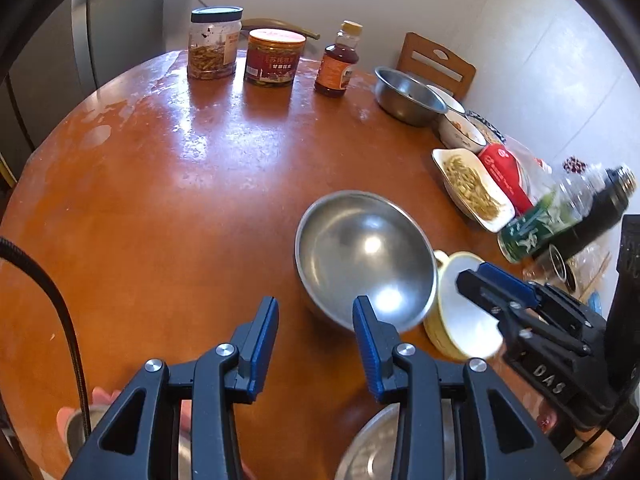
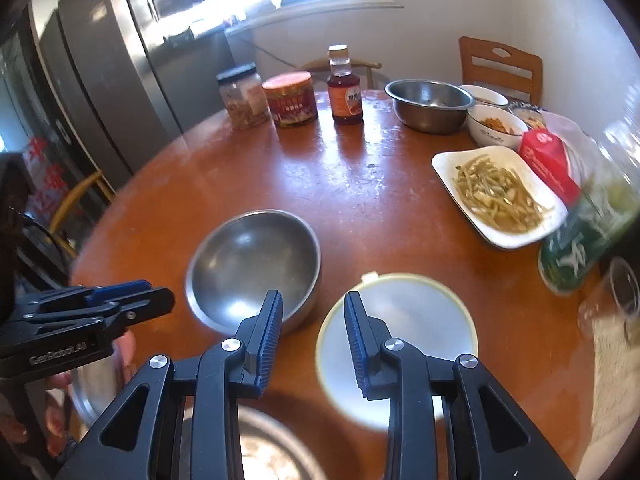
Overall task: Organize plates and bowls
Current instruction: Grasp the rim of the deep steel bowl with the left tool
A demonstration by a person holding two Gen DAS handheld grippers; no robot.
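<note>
An empty steel bowl (image 1: pixel 364 256) (image 2: pixel 252 264) stands on the round brown table (image 1: pixel 180 184). Just right of it stands a white bowl with a yellow outside (image 1: pixel 460 312) (image 2: pixel 400 328). My left gripper (image 1: pixel 315 308) hangs open over the table, and its right finger overlaps the steel bowl's near rim. Nothing lies between its pads. My right gripper (image 2: pixel 313 304) is open too, above the gap between the two bowls, with only table between its fingers. Each gripper shows from the side in the other's view: the right gripper (image 1: pixel 470 278) and the left gripper (image 2: pixel 160 300).
At the back stand two jars (image 1: pixel 214 44) (image 1: pixel 274 58), a sauce bottle (image 1: pixel 338 62) and a steel basin (image 1: pixel 408 96). On the right are food bowls (image 2: pixel 496 124), a white plate of vegetable strips (image 2: pixel 500 196), a red packet (image 2: pixel 548 160) and a green bottle (image 2: pixel 588 236). More steel ware (image 2: pixel 260 448) sits below the grippers.
</note>
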